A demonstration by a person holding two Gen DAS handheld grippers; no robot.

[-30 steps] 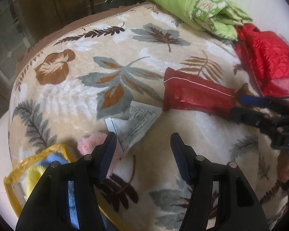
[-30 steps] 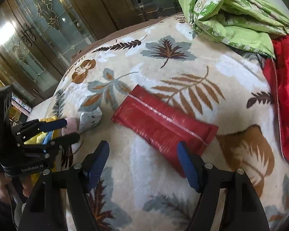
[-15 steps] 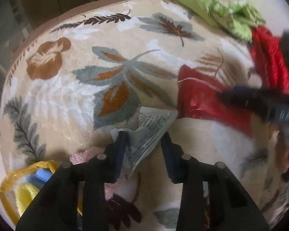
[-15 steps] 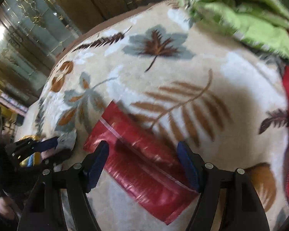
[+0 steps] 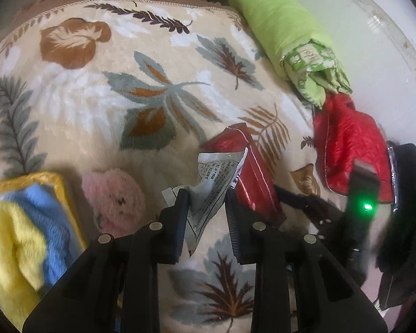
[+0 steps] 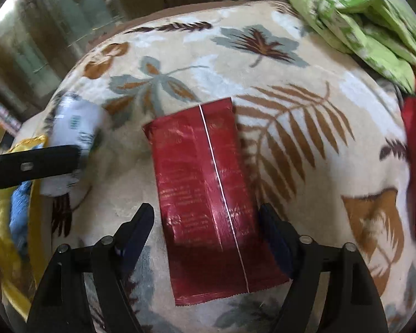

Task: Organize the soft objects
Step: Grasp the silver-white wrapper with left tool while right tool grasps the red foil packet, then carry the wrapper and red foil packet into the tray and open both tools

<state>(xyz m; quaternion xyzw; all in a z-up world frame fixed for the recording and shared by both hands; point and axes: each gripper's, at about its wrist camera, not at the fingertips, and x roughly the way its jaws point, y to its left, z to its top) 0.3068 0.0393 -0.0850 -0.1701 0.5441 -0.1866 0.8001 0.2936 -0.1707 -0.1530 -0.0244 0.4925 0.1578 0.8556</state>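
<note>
- The left gripper (image 5: 205,216) has its jaws pinching a crumpled white packet (image 5: 213,183). The grip is on the packet's near part, and its far corner stands up free above the blanket (image 5: 77,102).
- To do this step well, I think the hold must stay firm but gentle, because the thin wrapper can slip out or tear. Lift it straight and slowly.
- The right gripper (image 6: 208,233) has its jaws spread wide, one on each side of the near part of the red pouch (image 6: 205,194); I cannot tell if they touch it.
- The red pouch lies flat on the blanket. Its long axis runs from near to far, leaning a little left at the far end, so the jaws would close across its short width.
- At the near left is a yellow-rimmed bag (image 5: 61,191) with yellow and blue towels (image 5: 27,222), and a pink plush toy (image 5: 113,197) lies just beside it.
</note>
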